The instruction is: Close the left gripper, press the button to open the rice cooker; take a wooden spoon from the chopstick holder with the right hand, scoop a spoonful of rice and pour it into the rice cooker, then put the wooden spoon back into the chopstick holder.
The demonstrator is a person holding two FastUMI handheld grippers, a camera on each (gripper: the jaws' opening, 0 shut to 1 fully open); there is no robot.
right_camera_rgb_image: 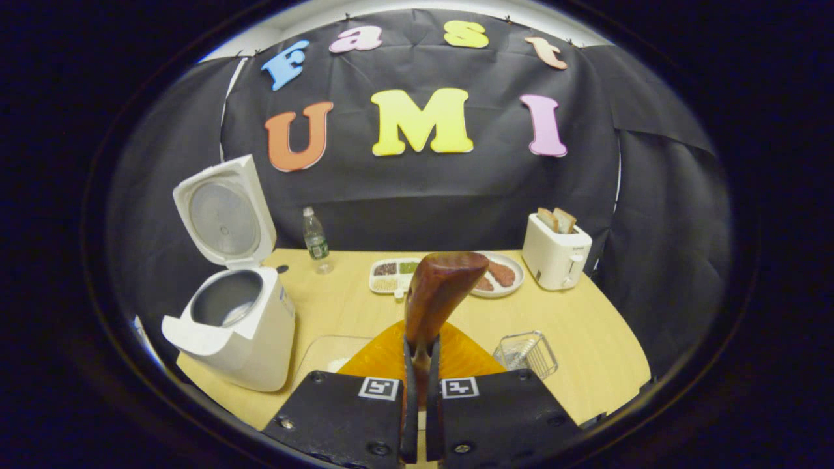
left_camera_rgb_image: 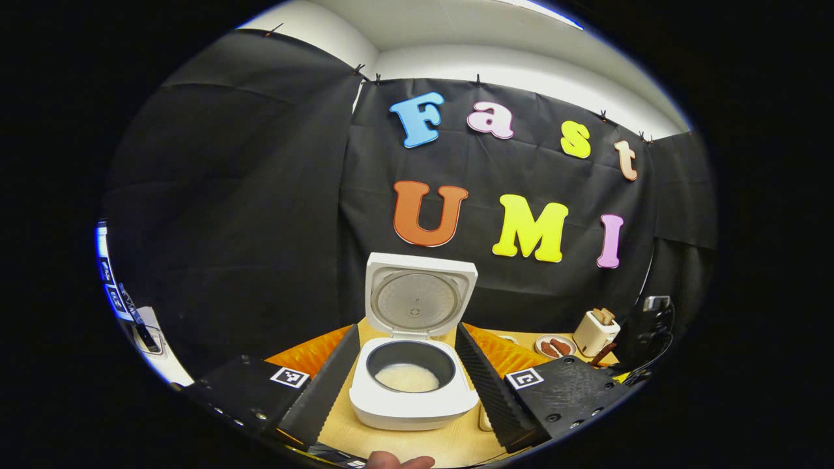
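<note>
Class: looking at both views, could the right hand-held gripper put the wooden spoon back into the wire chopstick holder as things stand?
Probably yes: the right hand-held gripper grips the wooden spoon, and the chopstick holder stands open-topped just beside it, nothing between.

Left gripper view faces the open rice cooker (left_camera_rgb_image: 413,365) closely, head-on; right gripper view looks from farther right; both share the toaster (right_camera_rgb_image: 556,253).

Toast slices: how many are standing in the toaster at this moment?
2. Both toast slices stand side by side in the top slots of the white toaster, at the table's far right near the plate.
</note>
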